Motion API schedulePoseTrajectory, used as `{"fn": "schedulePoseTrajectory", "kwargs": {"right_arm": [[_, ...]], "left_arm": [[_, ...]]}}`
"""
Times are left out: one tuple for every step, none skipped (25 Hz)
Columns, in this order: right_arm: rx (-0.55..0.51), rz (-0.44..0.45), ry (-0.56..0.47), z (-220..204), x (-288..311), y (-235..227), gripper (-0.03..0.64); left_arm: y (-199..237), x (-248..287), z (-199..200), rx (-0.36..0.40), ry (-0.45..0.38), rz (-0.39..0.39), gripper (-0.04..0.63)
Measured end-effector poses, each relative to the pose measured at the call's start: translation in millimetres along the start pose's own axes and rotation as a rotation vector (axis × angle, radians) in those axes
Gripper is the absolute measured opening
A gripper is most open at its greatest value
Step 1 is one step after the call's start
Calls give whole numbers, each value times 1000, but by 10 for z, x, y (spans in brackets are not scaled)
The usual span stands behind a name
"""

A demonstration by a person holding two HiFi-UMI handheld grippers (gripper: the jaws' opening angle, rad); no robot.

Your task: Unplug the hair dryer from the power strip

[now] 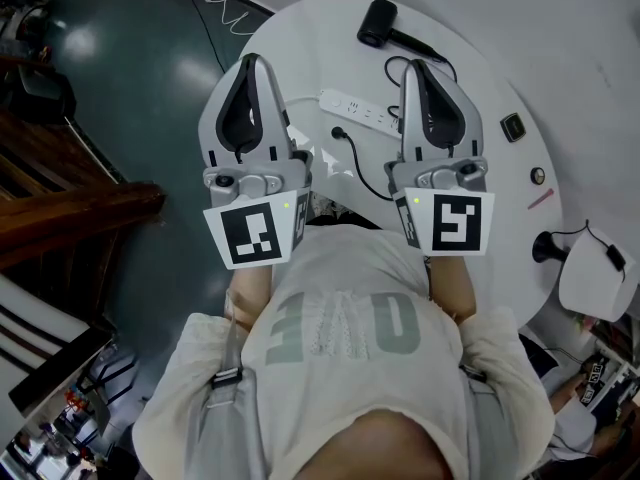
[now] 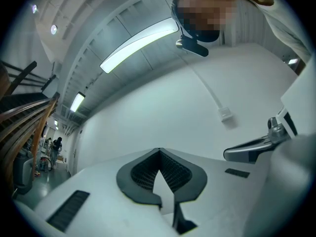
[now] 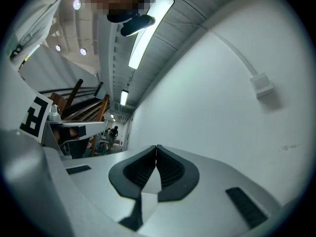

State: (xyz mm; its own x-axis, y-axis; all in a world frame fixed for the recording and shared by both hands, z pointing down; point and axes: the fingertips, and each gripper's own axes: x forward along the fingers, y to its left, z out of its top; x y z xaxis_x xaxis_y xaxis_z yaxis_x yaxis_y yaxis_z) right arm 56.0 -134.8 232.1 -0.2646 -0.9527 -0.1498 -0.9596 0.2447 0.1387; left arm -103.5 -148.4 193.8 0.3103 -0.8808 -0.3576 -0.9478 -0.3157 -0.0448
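A black hair dryer [image 1: 378,23] lies at the far side of the round white table [image 1: 500,218]. Nearer to me is a white power strip [image 1: 360,111]. A black plug [image 1: 338,133] sits at its near edge, and its cord [image 1: 365,178] runs toward me; I cannot tell whether it is seated in a socket. My left gripper [image 1: 252,60] [image 2: 159,149] and right gripper [image 1: 418,64] [image 3: 157,146] are both raised above the table and shut, with nothing between the pads. Both gripper views show only wall and ceiling.
A small black square object [image 1: 513,126] and a round knob [image 1: 538,176] sit at the table's right side. A white chair-like shape [image 1: 598,273] stands at the right. Wooden stairs [image 1: 60,208] fill the left over a dark floor.
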Motion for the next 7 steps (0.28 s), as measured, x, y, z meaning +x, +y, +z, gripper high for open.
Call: {"fn": "schedulePoseTrajectory", "kwargs": {"right_arm": [[2, 0, 1, -1, 0, -6, 20], [1, -1, 3, -7, 1, -12, 20], [-2, -4, 5, -15, 3, -16, 20], [-6, -5, 8, -25, 5, -15, 20], [-10, -5, 11, -36, 8, -11, 20], [-14, -5, 14, -47, 12, -6, 20], [-17, -4, 16, -58, 15, 1, 20]], "left_arm": [[2, 0, -8, 3, 7, 0, 14], [2, 2, -11, 5, 11, -1, 14], [3, 5, -10, 7, 13, -3, 14], [5, 8, -6, 10, 12, -3, 14], [8, 9, -2, 14, 10, -4, 14], [12, 11, 2, 17, 9, -4, 14], [16, 11, 5, 20, 8, -5, 14]]}}
